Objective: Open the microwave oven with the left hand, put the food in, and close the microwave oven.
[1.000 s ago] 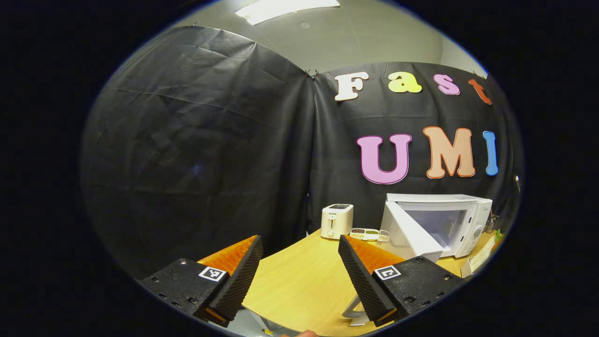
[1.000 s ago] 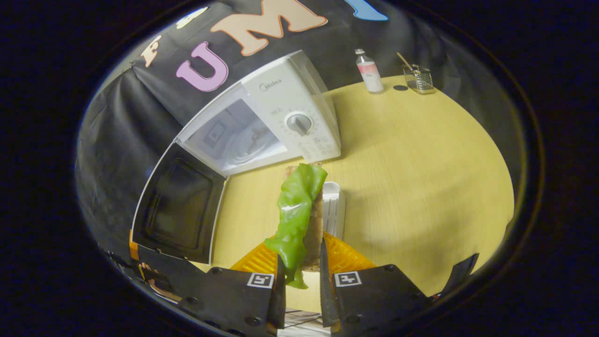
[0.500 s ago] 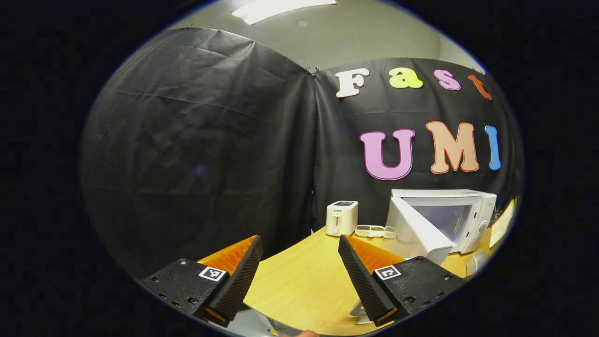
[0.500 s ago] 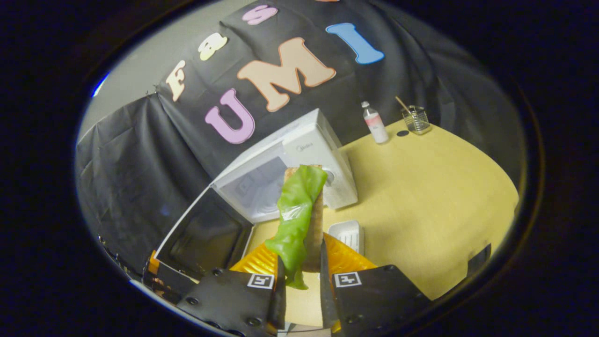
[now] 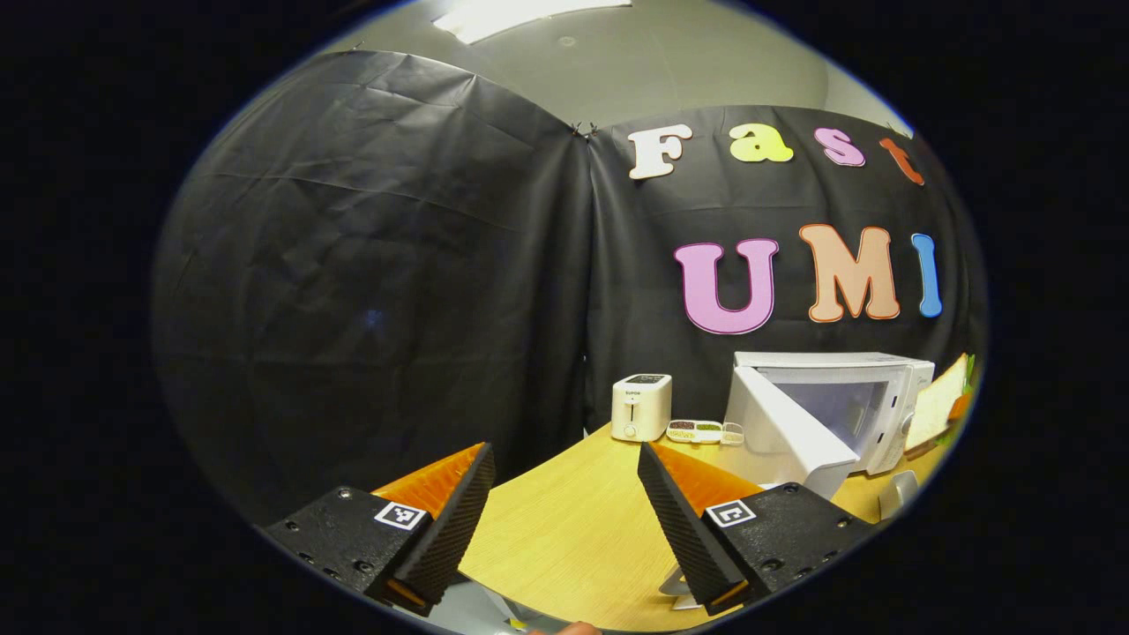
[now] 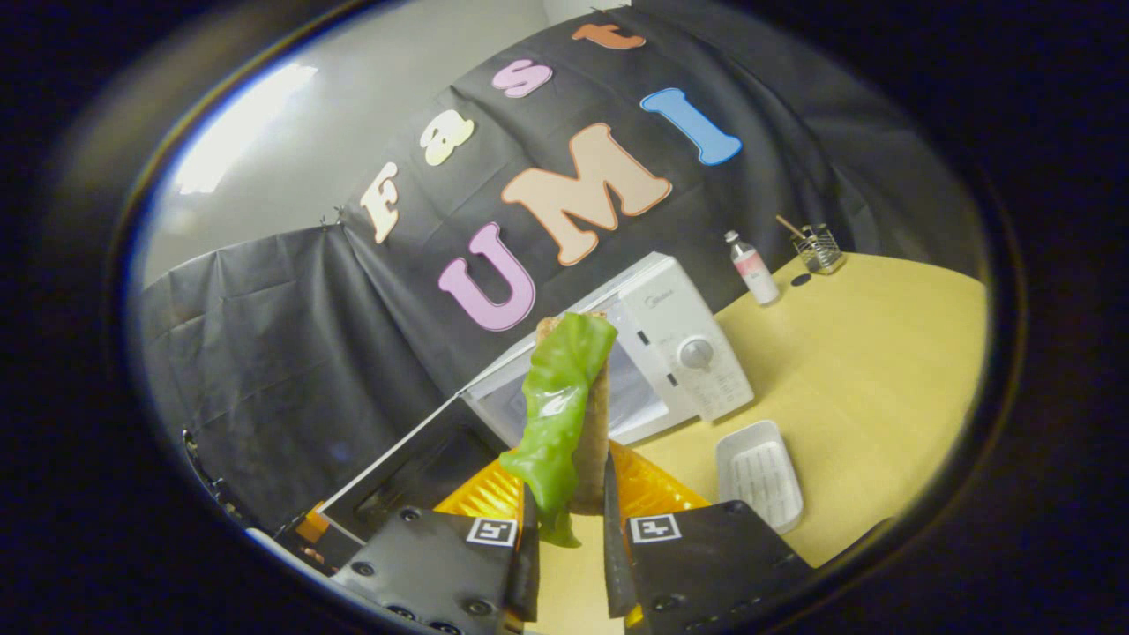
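Clamping the sandwich (image 6: 573,414) (lettuce outside), the right hand-held gripper (image 6: 564,529) faces the open microwave (image 6: 653,353); left hand-held gripper (image 5: 564,520) gapes wide

White microwave (image 6: 679,353) sits on the tabletop (image 6: 882,353) against the booth wall, its door (image 5: 781,437) swung wide open, hinged on the left side of the box, cavity exposed. A round dial and a control panel sit on the right of its front. The food (image 6: 564,406), a flat slice of what looks like bread with a green lettuce leaf draped down one side, stands upright, pinched at its lower end in the right gripper (image 6: 564,556), up in front of the opening.
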